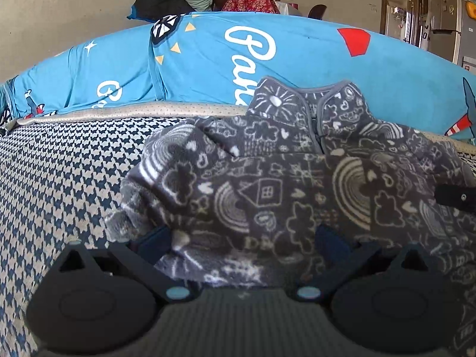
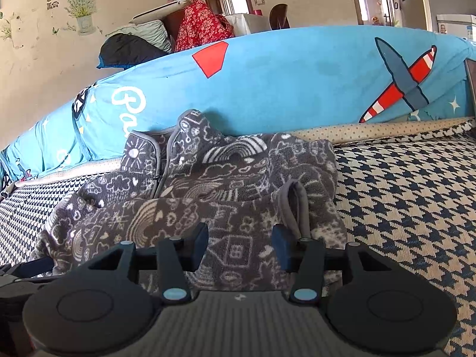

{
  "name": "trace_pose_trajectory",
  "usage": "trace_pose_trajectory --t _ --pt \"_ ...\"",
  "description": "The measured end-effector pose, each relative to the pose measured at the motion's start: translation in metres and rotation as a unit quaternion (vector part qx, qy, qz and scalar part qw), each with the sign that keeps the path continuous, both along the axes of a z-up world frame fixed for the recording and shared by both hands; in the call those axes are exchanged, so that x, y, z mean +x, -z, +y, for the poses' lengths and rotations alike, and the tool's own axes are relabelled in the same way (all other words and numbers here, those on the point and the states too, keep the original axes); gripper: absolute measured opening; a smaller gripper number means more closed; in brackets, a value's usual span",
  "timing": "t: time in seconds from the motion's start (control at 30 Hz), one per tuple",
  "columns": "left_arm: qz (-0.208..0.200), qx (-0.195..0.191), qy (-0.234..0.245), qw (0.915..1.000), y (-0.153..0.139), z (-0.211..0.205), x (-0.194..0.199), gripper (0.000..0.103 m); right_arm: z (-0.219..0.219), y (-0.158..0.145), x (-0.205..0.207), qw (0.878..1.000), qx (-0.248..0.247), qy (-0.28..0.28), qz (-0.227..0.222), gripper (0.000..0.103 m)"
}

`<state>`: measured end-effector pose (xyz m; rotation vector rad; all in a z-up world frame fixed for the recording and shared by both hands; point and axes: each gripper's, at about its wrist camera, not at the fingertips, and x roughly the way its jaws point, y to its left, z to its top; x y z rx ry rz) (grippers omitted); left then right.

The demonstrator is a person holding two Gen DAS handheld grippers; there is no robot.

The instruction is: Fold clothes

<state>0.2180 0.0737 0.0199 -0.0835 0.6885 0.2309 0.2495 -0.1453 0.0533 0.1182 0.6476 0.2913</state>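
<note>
Two low, close wrist views toward one fleece garment (image 1: 267,184)

The right gripper (image 2: 241,245) hangs low over a grey doodle-print fleece (image 2: 190,196) lying rumpled on a houndstooth cover (image 2: 410,208). Its jaws stand apart with fleece between them, beside a grey cuff (image 2: 293,205). Behind lies a blue quilt (image 2: 297,83).

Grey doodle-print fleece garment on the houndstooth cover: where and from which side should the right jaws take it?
Judging by its pose, grip the raised grey-trimmed cuff loop on the grey fleece garment, coming from the near edge. It stands proud of the bunched fabric, just ahead of the right gripper, whose jaws stand apart.
</note>
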Motion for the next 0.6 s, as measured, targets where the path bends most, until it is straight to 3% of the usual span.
trace_pose_trajectory --t 0.4,0.6 --pt "0.010 -0.042 -0.014 0.9990 0.007 0.014 0.002 0.103 0.003 -0.001 -0.003 1.000 0.002 -0.019 0.012 0.054" --pt "0.014 -0.025 -0.020 0.9994 0.006 0.008 0.004 0.103 0.000 -0.007 -0.006 1.000 0.014 -0.013 0.019 0.054"
